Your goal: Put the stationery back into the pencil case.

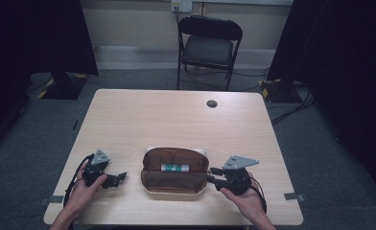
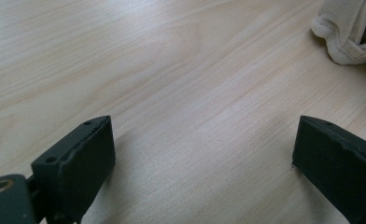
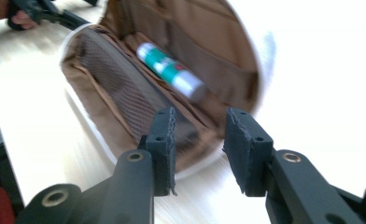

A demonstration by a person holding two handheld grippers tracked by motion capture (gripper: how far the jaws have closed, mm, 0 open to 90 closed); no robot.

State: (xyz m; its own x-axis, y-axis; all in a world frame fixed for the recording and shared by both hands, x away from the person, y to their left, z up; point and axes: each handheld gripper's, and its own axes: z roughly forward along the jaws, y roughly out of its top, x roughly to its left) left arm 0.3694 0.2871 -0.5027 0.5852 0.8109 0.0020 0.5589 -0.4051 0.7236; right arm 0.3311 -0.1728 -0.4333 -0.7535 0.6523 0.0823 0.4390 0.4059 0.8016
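Room: dim, dark drapes both sides, folding chair (image 1: 209,45) behind the light wood counter (image 1: 176,120).
Hidden: right gripper view blurred and blown out white on its right side; tube label unreadable. Pouch cut off at the corner of the left gripper view.
Open room: far half of the counter bare except 1 small dark disc (image 1: 212,103); pouch sits near the front edge.
Container: brown-lined pouch (image 1: 174,171) lies unzipped and flat, 1 green-and-white tube (image 1: 175,167) inside the far half.
Left gripper (image 1: 118,178): fingers wide, nothing between, well left of the pouch.
Right gripper (image 1: 212,176): fingers narrow, gap empty, at the pouch's right end.
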